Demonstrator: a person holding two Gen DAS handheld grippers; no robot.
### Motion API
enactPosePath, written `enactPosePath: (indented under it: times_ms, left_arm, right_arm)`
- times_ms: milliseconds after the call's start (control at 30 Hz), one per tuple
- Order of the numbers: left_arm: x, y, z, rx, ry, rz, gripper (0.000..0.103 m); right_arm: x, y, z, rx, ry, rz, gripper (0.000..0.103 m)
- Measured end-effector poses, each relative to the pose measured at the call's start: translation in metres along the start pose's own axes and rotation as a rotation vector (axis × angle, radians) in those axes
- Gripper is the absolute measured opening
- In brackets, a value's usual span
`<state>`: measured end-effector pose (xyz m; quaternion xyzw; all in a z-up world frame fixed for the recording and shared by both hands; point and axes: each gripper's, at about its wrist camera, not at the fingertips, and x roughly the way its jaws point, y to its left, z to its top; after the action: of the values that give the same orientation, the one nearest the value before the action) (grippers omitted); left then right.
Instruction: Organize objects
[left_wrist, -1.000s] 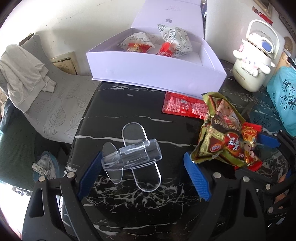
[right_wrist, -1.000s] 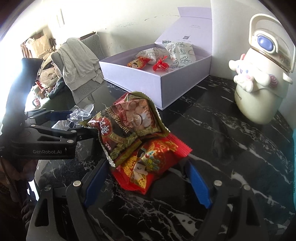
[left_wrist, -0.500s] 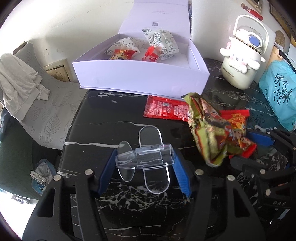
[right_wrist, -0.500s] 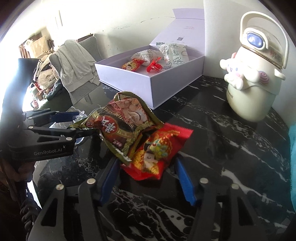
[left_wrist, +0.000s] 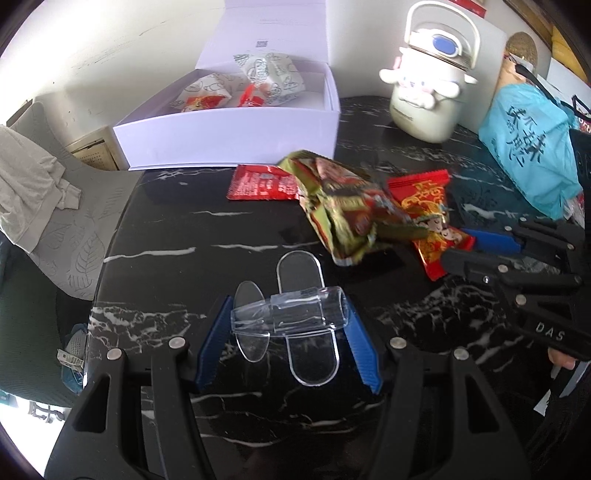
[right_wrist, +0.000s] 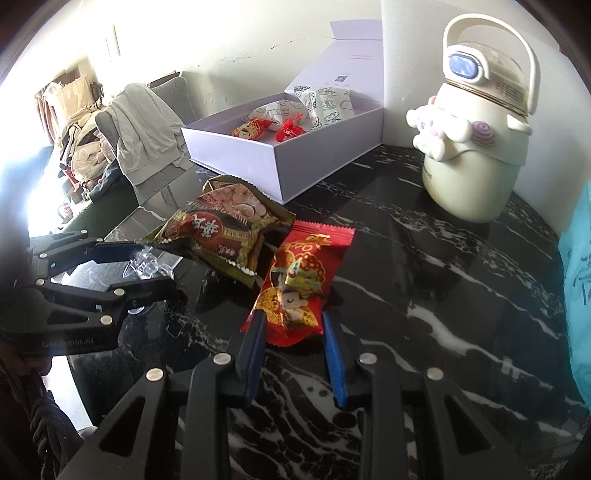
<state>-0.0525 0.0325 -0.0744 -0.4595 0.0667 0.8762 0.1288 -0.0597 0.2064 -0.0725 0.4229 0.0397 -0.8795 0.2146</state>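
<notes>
Desk: black marble desk (left_wrist: 184, 229).
Your left gripper (left_wrist: 288, 332): jaws clamp clear plastic piece (left_wrist: 291, 314).
Your right gripper (right_wrist: 293, 339): jaws pinch red snack packet (right_wrist: 299, 284).

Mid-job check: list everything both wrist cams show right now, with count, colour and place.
Box: 1, white, open, table rear, snacks inside
Table: 1, black marble
Clear plane: 1, transparent, in left claw
Red-gold packet: 1, in right claw
Green-brown packet: 1, beside red-gold packet
Red flat packet: 1, before box
Flask: 1, cream, right rear
Bag: 1, blue, far right
Chair: 1, grey, left, cloth draped
Left claw: shut on plane
Right claw: shut on packet
</notes>
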Motion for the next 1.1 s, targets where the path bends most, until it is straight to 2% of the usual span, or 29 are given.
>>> enactPosePath:
  times_ms: [133,200,233,267,367,600,933,1100]
  left_arm:
    - [-0.002,-0.002,-0.002,-0.012,-0.006,-0.001,0.059]
    - [-0.003,0.000,-0.002,-0.032,-0.011,0.000,0.059]
    - [-0.003,0.000,-0.002,-0.037,-0.013,0.000,0.059]
    - [-0.003,0.001,-0.002,-0.038,-0.014,0.002,0.059]
    - [-0.002,0.001,-0.002,-0.036,-0.020,0.010,0.060]
    - [0.000,0.003,0.000,-0.038,-0.032,0.010,0.063]
    - [0.001,0.002,0.001,-0.030,-0.046,0.004,0.063]
    - [0.002,0.002,0.002,-0.034,-0.049,0.007,0.063]
  right_arm:
    - [-0.004,-0.006,-0.003,0.031,-0.016,0.015,0.031]
    - [-0.002,-0.006,-0.002,0.041,-0.011,0.015,0.039]
    - [-0.002,-0.005,-0.001,0.044,-0.012,0.016,0.048]
    - [-0.001,-0.005,0.000,0.047,-0.010,0.015,0.053]
    - [0.000,-0.002,0.001,0.037,-0.014,0.023,0.056]
    - [0.007,-0.003,0.013,0.001,-0.026,-0.019,0.058]
    - [0.020,-0.001,0.023,-0.055,0.002,0.013,0.060]
    - [0.019,-0.007,0.022,-0.024,-0.002,0.034,0.021]
